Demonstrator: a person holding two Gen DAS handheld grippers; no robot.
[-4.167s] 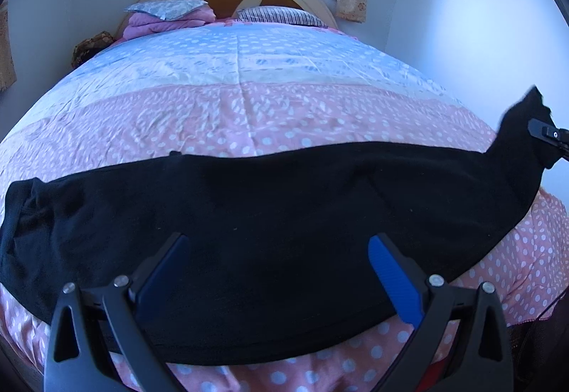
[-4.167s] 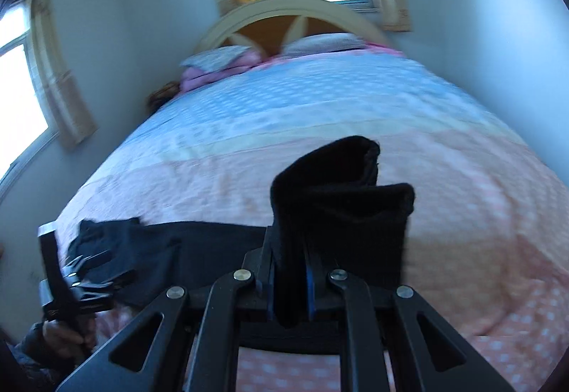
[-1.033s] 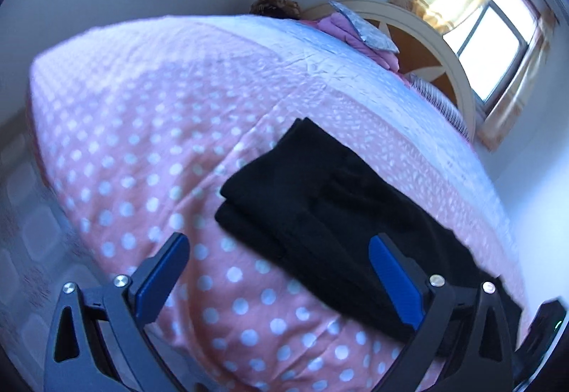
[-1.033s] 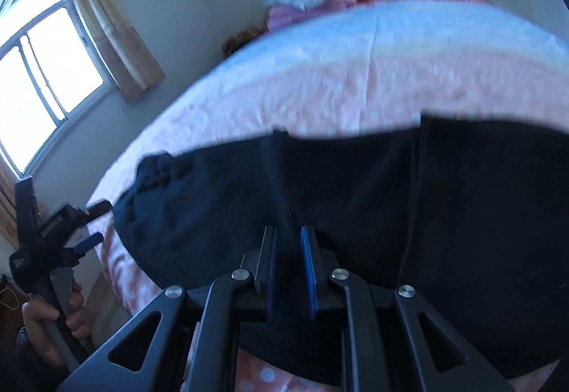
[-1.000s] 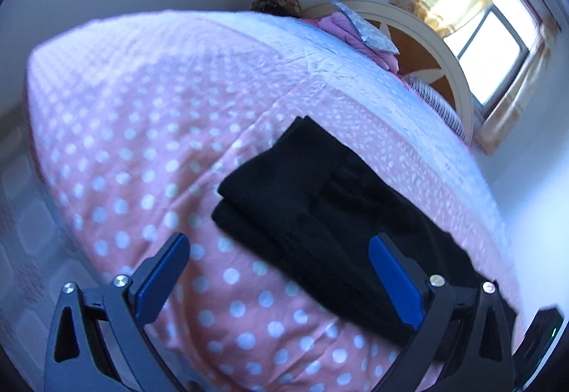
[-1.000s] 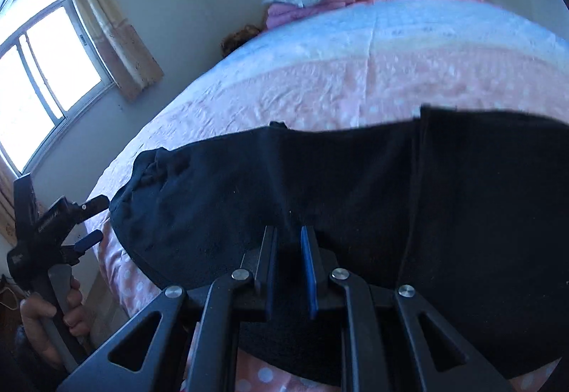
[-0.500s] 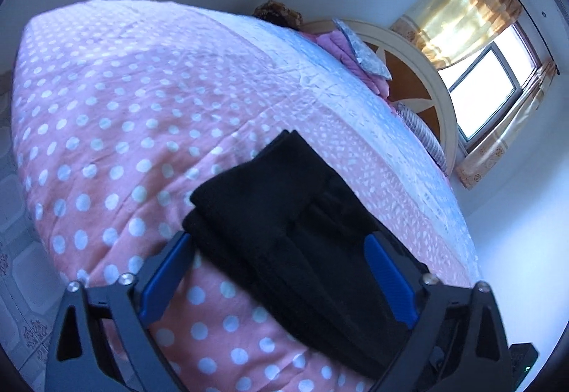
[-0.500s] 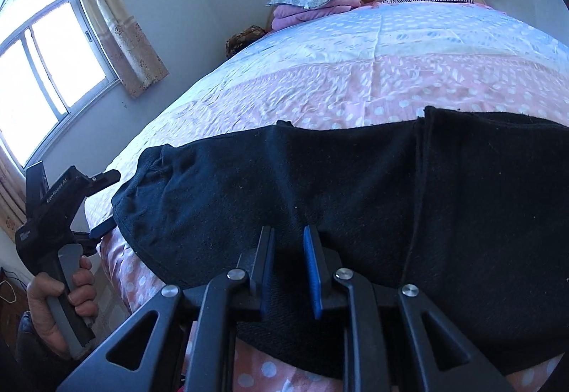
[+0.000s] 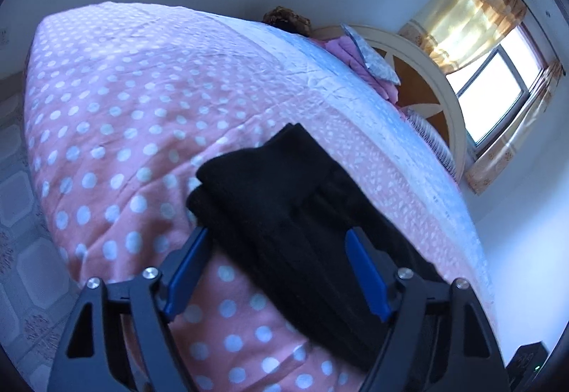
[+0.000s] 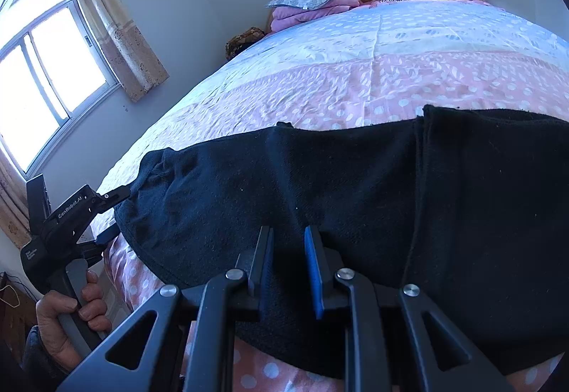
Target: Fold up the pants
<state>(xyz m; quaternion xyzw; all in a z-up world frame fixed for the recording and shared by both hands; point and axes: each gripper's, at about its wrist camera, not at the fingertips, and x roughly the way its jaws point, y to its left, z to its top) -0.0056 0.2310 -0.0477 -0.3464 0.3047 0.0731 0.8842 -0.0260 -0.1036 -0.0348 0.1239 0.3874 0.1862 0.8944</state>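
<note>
Pants (image 10: 355,200) lie flat across the foot of the bed (image 10: 409,47), black against the pink dotted cover, and I judge the fold partly done: ahead and to the right of my right gripper (image 10: 288,242) one layer is already turned over the other, its edge running as a straight line across the cloth, while the waistband end stretches away to the left in a single spread. From my left gripper (image 9: 275,246) I see that waistband end bunched in thick layers between the two blue pads; the jaws have just been closing toward it, yet they stand wide and I see no pad pressing into the cloth, so I call them open around it and not gripping. In the right wrist view this same tool shows at the far left edge of the pants, held by a hand (image 10: 67,317) low at the bedside. My right jaws stand nearly closed with a narrow gap; the cloth lies under and ahead of the tips, and I see nothing pinched between them. What is left, as I read it, is to take hold of the waistband end, carry it over toward the folded side, and flatten the stack into a compact bundle.
</note>
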